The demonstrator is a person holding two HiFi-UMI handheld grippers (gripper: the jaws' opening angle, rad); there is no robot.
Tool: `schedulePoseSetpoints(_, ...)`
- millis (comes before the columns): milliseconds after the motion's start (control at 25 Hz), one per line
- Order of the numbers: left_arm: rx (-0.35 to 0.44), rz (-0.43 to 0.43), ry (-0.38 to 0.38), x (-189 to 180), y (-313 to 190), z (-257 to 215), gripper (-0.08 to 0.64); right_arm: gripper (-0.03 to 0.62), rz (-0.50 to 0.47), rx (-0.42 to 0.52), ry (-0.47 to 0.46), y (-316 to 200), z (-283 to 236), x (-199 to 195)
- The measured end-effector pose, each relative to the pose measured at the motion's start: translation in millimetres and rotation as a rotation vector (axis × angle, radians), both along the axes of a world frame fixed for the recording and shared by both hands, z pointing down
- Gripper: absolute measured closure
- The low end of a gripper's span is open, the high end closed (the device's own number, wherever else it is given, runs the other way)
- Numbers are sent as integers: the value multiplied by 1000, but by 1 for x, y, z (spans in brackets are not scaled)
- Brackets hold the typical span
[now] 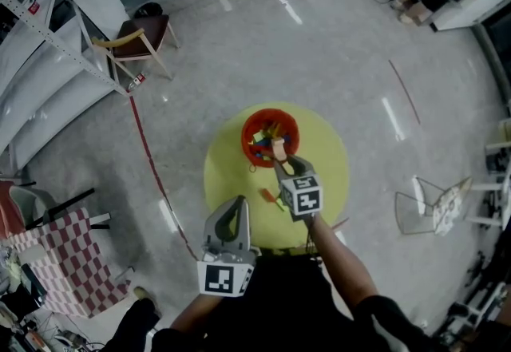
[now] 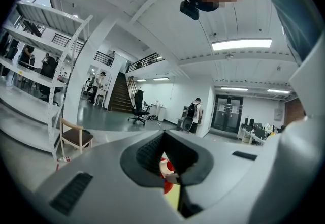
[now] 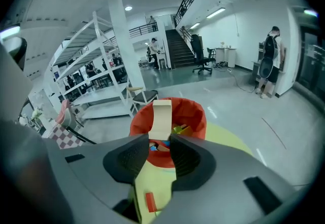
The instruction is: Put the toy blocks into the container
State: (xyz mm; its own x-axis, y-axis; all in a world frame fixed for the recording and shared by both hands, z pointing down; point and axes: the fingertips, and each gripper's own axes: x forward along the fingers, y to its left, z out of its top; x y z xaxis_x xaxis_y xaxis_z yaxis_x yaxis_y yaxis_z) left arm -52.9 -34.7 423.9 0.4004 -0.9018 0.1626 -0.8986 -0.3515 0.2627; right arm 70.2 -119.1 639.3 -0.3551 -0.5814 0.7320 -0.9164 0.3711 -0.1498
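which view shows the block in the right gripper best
The right gripper view: the pale block fills the gap between the jaws, in front of the red container. The head view shows it small, at the tip of the right gripper. The left gripper view shows only a sliver of container.

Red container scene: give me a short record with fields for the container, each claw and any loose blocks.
container: red container, on a round yellow surface, coloured blocks inside
right claw: shut on a pale wooden block, held by the container's near rim
left claw: shut, empty
loose blocks: a small reddish block on the yellow surface, outside the container
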Motion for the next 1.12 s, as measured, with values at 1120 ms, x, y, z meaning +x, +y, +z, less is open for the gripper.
schedulePoseSetpoints(1120, -6, -1, -3, -3, -3, 14, 561, 594, -14, -127, 9, 107, 71, 9)
